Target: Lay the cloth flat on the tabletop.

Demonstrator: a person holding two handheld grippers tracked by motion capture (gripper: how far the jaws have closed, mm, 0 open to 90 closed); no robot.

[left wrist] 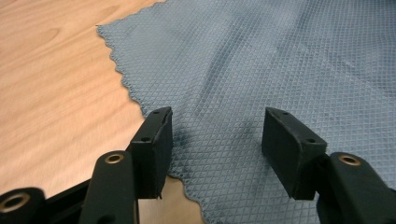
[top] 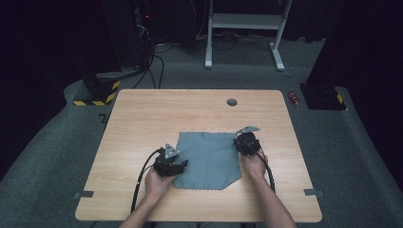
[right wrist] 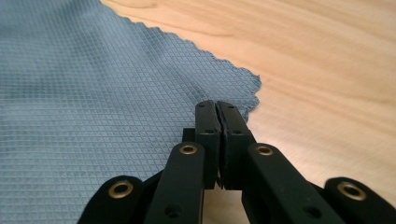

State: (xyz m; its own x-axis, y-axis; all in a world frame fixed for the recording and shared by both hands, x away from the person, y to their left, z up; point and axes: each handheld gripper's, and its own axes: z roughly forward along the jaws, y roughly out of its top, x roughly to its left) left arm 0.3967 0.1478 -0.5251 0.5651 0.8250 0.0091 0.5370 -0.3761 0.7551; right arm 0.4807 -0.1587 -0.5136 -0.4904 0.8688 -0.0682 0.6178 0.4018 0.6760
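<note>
From above, my light wooden table [top: 142, 123] stands on grey carpet [top: 52, 156] in a dark room, with a white metal frame [top: 244, 21] and tangled cables behind it, a yellow-and-black striped block [top: 97, 90] off the far left corner and a small red can [top: 294, 98] off the far right one — its label is too small for me to read. The grey-blue cloth [top: 209, 159] lies flat near my edge, between my two hands. Along my left gripper [left wrist: 217, 140], the jaws stand apart over the cloth's scalloped near corner, grasping nothing. Along my right gripper [right wrist: 218, 119], the jaws are clenched together at the cloth's edge — whether fabric is pinched I cannot tell.
</note>
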